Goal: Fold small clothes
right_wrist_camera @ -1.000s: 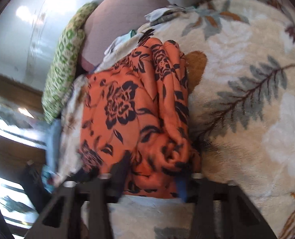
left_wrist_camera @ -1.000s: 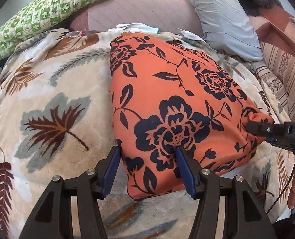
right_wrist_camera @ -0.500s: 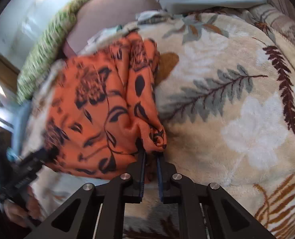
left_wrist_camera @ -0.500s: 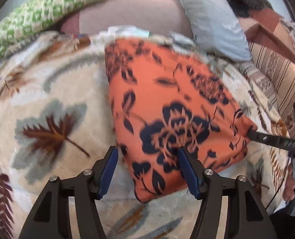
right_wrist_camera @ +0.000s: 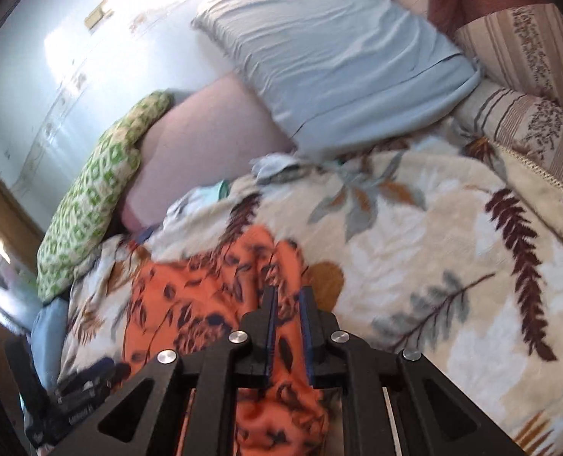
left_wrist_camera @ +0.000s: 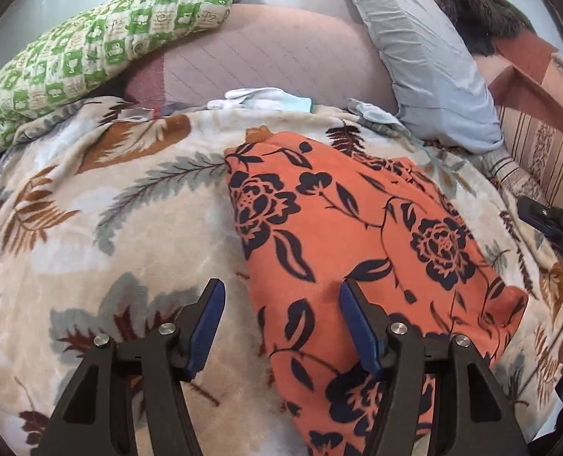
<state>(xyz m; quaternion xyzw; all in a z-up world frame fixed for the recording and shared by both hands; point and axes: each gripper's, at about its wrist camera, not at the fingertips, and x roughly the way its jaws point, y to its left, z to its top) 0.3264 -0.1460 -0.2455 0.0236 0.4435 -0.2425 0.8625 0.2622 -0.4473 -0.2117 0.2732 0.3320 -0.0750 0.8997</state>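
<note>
An orange garment with dark blue flowers (left_wrist_camera: 357,250) lies folded on a leaf-patterned blanket (left_wrist_camera: 91,235). My left gripper (left_wrist_camera: 281,323) is open just above it, with its left finger over the blanket and its right finger over the cloth. In the right wrist view the same garment (right_wrist_camera: 205,304) lies bunched below my right gripper (right_wrist_camera: 288,304), whose jaws stand nearly together with a narrow gap. Orange cloth shows between and under the fingers; I cannot tell whether it is pinched. The right gripper's body (left_wrist_camera: 555,224) shows at the right edge of the left wrist view.
A green checked pillow (left_wrist_camera: 91,49), a pink bolster (left_wrist_camera: 273,60) and a pale blue pillow (left_wrist_camera: 425,57) line the far side. Small white and pale green clothes (left_wrist_camera: 266,100) lie by the bolster. A striped cushion (right_wrist_camera: 528,76) stands at the right.
Both grippers have pulled back and lifted from the garment. The right gripper, shut on the garment's corner half a second ago, now sits higher over bunched cloth. The left stayed open.
</note>
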